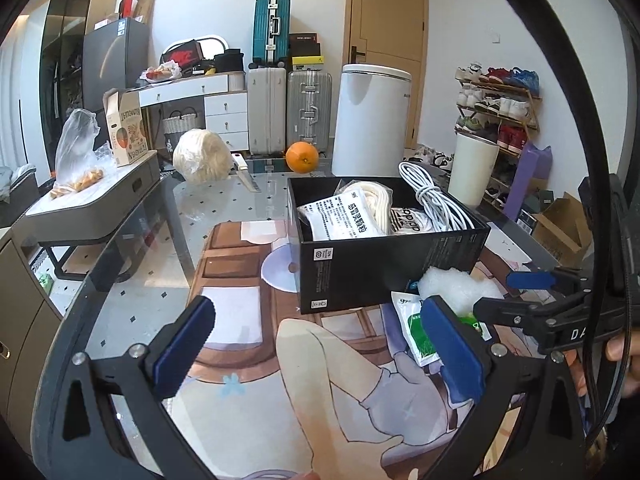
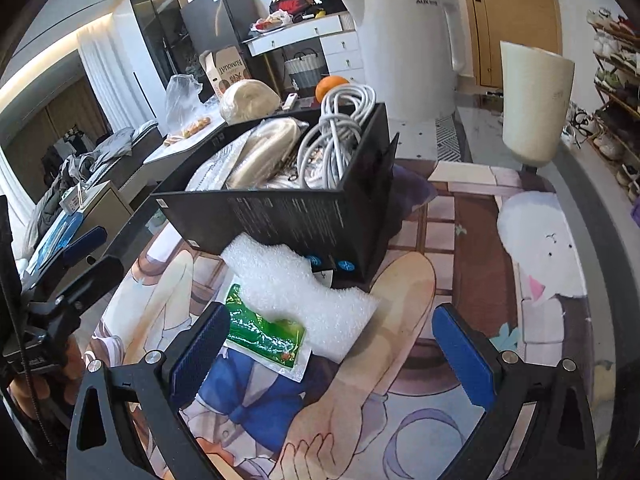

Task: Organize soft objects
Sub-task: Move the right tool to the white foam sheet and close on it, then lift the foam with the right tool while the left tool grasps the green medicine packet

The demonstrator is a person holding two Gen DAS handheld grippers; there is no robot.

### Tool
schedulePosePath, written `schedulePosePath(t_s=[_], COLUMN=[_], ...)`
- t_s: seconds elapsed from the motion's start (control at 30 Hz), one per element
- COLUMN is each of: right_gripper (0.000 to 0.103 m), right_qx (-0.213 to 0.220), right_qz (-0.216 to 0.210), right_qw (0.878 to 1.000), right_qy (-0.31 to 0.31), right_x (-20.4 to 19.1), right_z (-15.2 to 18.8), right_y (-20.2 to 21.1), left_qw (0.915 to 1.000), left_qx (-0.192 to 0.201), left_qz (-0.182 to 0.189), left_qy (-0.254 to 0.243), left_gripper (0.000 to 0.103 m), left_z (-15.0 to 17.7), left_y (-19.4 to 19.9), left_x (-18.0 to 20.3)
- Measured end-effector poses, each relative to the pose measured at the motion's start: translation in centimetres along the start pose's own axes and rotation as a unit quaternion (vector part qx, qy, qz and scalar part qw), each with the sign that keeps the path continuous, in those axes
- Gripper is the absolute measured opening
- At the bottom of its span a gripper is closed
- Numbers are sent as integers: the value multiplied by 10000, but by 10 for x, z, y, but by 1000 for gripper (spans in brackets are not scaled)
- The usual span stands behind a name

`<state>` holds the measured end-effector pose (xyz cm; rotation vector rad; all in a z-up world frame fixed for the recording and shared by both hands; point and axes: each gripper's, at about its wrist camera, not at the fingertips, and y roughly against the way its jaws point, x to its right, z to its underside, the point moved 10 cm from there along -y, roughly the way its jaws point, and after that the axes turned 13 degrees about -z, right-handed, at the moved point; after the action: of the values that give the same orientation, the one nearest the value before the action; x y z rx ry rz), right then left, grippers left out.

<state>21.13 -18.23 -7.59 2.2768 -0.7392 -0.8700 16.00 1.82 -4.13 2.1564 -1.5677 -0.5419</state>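
A black box (image 1: 384,264) (image 2: 288,216) stands on the printed mat and holds a white cable coil (image 1: 432,196) (image 2: 336,140), a white packet (image 1: 344,216), a cream rope bundle (image 2: 264,152) and a striped cloth. In front of the box lie a white foam sheet (image 2: 304,292) (image 1: 456,288) and a green sachet (image 2: 264,332) (image 1: 420,332). My right gripper (image 2: 336,344) is open, its jaws either side of the foam and sachet. My left gripper (image 1: 320,344) is open and empty over the mat, left of the sachet.
A white cup (image 2: 532,100) (image 1: 472,168), an orange (image 1: 302,157), a wrapped round bundle (image 1: 202,156) and a knife (image 1: 246,172) sit on the glass table beyond the box. A white bin (image 1: 372,116) and suitcases stand behind.
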Motion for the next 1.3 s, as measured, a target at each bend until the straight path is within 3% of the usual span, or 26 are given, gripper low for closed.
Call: schedulePosePath(t_s=[0.77, 0.8, 0.93, 1.3], right_gripper=[102, 100, 75, 73], right_qx=[-178, -146, -126, 236], right_qz=[-34, -20, 72, 64], right_qw=[9996, 9997, 9997, 9997], right_qy=[-202, -205, -174, 58], right_x=[-9, -9, -7, -8], right_z=[-4, -5, -5, -13], right_y=[-28, -27, -26, 12], left_qw=[10000, 10000, 10000, 9992], left_qx=[-55, -57, -80, -378], left_qz=[-46, -49, -35, 106], left_qy=[5, 8, 15, -88], left_gripper=[103, 103, 103, 103], left_z=[1, 1, 1, 9], left_y=[-4, -4, -6, -16], left_x=[-2, -2, -1, 8])
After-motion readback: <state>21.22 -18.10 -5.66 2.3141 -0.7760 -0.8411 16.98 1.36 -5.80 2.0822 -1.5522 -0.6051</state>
